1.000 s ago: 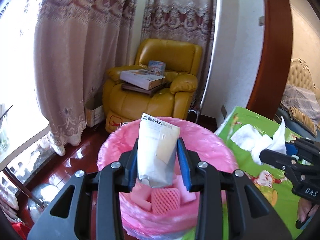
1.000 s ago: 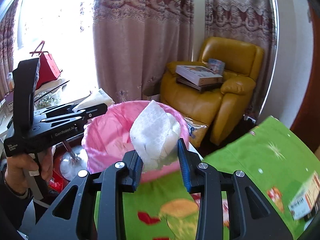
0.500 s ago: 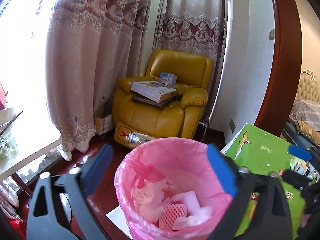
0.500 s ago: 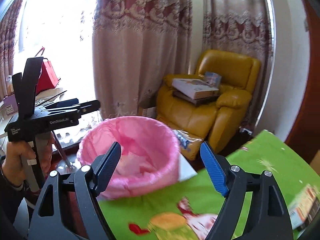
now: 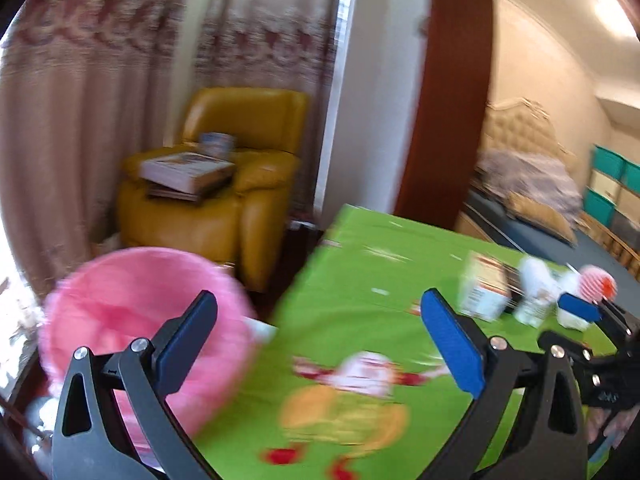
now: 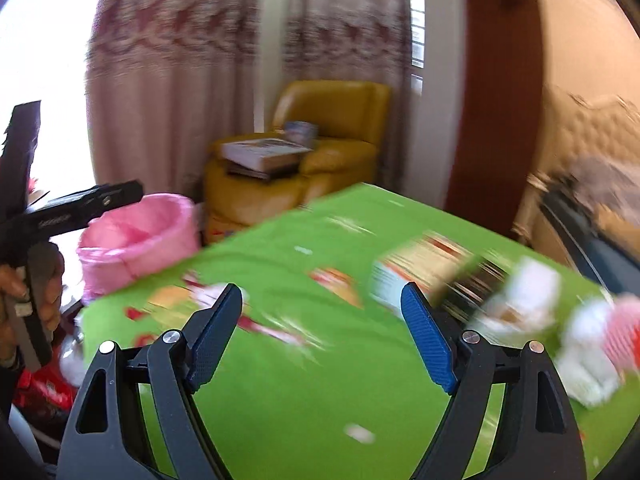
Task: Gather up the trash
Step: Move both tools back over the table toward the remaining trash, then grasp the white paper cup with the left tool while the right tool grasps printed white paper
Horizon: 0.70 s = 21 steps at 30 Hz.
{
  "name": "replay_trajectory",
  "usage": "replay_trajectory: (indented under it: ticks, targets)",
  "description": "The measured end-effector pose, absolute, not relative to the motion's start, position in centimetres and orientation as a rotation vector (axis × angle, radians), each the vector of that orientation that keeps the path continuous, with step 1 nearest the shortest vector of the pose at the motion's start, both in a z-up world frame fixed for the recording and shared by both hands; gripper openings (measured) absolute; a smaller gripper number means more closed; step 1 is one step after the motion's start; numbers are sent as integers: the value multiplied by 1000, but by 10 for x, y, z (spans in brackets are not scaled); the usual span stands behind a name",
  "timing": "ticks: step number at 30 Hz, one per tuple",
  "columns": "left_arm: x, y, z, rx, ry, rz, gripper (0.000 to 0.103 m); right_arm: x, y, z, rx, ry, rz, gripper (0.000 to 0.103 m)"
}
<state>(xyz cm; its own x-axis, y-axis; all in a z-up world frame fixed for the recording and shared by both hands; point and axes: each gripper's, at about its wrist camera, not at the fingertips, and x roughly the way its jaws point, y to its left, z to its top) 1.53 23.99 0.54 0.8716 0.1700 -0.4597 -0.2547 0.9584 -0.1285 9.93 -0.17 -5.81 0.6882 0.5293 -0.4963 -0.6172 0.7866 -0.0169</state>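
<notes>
Both views are motion-blurred. My left gripper (image 5: 320,320) is open and empty, above the near edge of the green table (image 5: 360,248), with the pink-lined trash bin (image 5: 132,320) at its left. My right gripper (image 6: 322,312) is open and empty over the green table (image 6: 320,400). Trash lies at the table's right: a printed carton (image 6: 420,272), white crumpled paper (image 6: 532,284) and a red-and-white foam net (image 6: 624,332). The carton (image 5: 484,292) and the foam net (image 5: 596,288) also show in the left wrist view. The bin (image 6: 136,240) sits beyond the table's left edge.
A yellow armchair (image 5: 224,188) with stacked books (image 5: 186,170) stands behind the bin by the curtains. A dark wooden door frame (image 5: 448,92) rises behind the table. A bed (image 5: 532,200) lies at the far right. The other hand-held gripper (image 6: 60,216) shows at left.
Both grippers opened and dropped their loads, a white packet and a crumpled tissue, into the pink bin. Both have since swung right, away from the bin, toward the table's trash.
</notes>
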Motion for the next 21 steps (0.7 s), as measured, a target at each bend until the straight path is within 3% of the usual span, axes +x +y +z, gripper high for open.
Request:
replay_trajectory:
  ticks: [11,21]
  targets:
    - [113,66,-33,-151,578,-67,98,123,-160,-77,-52,561,331,77]
    - [173,-9,-51,-111,646,-132,98,182,-213,-103,-1,699,255,77]
